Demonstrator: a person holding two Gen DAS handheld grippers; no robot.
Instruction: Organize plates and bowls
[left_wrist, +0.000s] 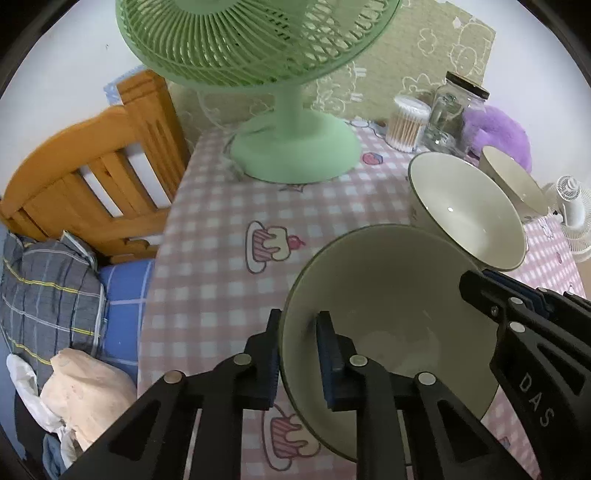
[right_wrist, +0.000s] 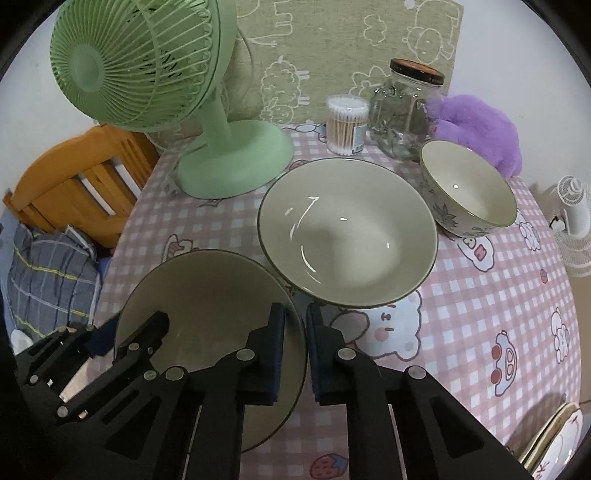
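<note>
A cream bowl with a dark rim (left_wrist: 391, 302) (right_wrist: 207, 295) is held between both grippers above the pink checked tablecloth (left_wrist: 221, 258). My left gripper (left_wrist: 299, 354) is shut on its left rim, one finger inside and one outside. My right gripper (right_wrist: 295, 350) is shut on its right rim and also shows in the left wrist view (left_wrist: 491, 295). A second wide cream bowl (right_wrist: 347, 232) (left_wrist: 469, 210) sits just behind. A smaller flower-patterned bowl (right_wrist: 469, 195) (left_wrist: 513, 181) stands at the far right.
A green fan (right_wrist: 229, 162) (left_wrist: 295, 147) stands at the back left of the table. A cotton swab tub (right_wrist: 347, 125), a glass jar (right_wrist: 402, 110) and a purple plush (right_wrist: 476, 129) line the back. A wooden chair (left_wrist: 96, 177) is left. Plates (right_wrist: 554, 446) show bottom right.
</note>
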